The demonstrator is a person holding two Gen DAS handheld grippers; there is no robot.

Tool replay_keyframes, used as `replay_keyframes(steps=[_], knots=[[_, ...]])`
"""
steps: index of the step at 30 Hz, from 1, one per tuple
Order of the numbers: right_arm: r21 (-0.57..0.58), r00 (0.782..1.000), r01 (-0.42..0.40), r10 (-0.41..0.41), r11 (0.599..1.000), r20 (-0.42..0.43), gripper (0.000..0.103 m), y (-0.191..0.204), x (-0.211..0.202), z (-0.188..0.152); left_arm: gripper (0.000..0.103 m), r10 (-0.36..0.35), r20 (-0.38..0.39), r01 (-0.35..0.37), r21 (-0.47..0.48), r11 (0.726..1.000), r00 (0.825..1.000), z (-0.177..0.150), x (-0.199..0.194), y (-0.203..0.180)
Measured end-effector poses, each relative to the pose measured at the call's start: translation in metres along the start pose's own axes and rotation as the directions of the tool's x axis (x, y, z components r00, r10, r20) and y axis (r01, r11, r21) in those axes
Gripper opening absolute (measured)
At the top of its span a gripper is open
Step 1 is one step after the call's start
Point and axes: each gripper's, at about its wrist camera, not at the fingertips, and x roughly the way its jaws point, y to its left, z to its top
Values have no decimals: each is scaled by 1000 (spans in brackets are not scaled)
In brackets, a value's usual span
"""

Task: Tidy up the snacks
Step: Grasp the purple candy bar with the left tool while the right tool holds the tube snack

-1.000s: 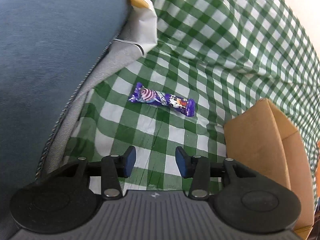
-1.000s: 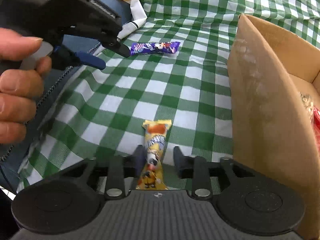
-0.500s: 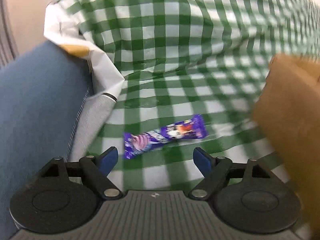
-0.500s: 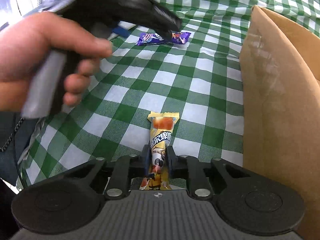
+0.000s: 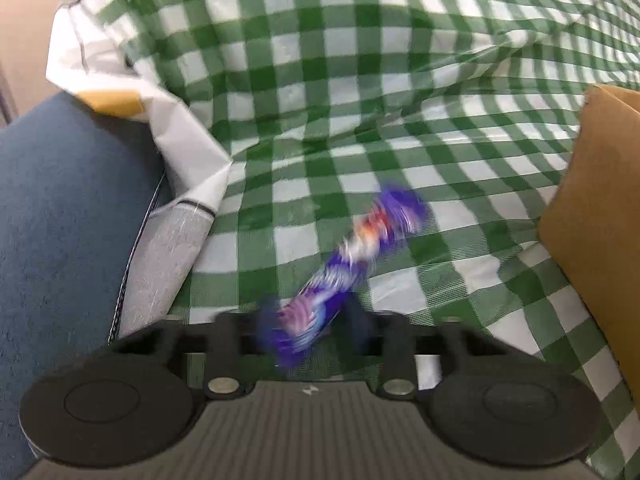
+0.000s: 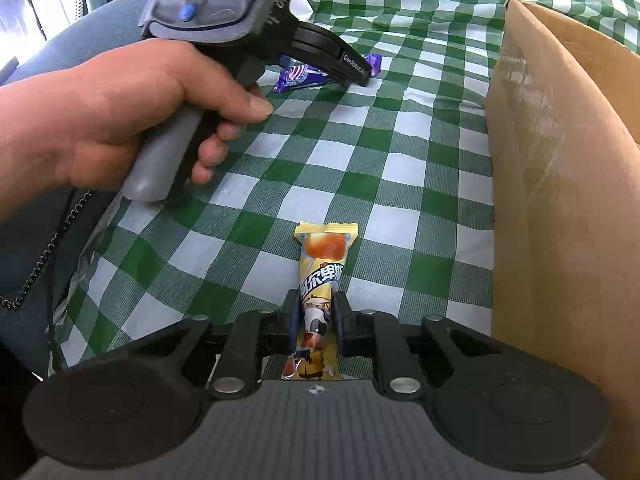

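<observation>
Right tool [image 6: 315,322] clamped on yellow snack packet [image 6: 320,280], packet pointing forward on the checked cloth [image 6: 360,152]; cardboard box [image 6: 560,200] just right. Left tool [image 5: 308,332] jaws closing around the blurred purple snack packet [image 5: 344,264]; contact unclear.

Black left claw [image 6: 360,76] with grey ribbed handle, blue button; person wears blue trousers [image 5: 60,220].

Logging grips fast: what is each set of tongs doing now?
Left tongs: closing around the purple snack.
Right tongs: shut on the yellow snack.
</observation>
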Motion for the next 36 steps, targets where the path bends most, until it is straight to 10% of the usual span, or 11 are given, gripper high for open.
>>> replay_keyframes(steps=[12, 24, 30, 36], knots=[[-10, 1000, 12, -12, 1000, 10, 17, 3, -9, -2, 28, -157, -125, 109, -324, 940, 980, -7, -65, 30], [7, 1000, 4, -4, 1000, 26, 16, -1, -30, -14, 28, -381, -332, 71, -667, 742, 863, -92, -142, 43], [12, 1000, -6, 6, 1000, -12, 16, -2, -24, -18, 32, -378, -432, 50, -603, 796, 819, -97, -130, 34], [2, 1000, -8, 8, 1000, -24, 17, 1, -21, -19, 42, -326, -448, 58, -515, 855, 832, -88, -123, 14]])
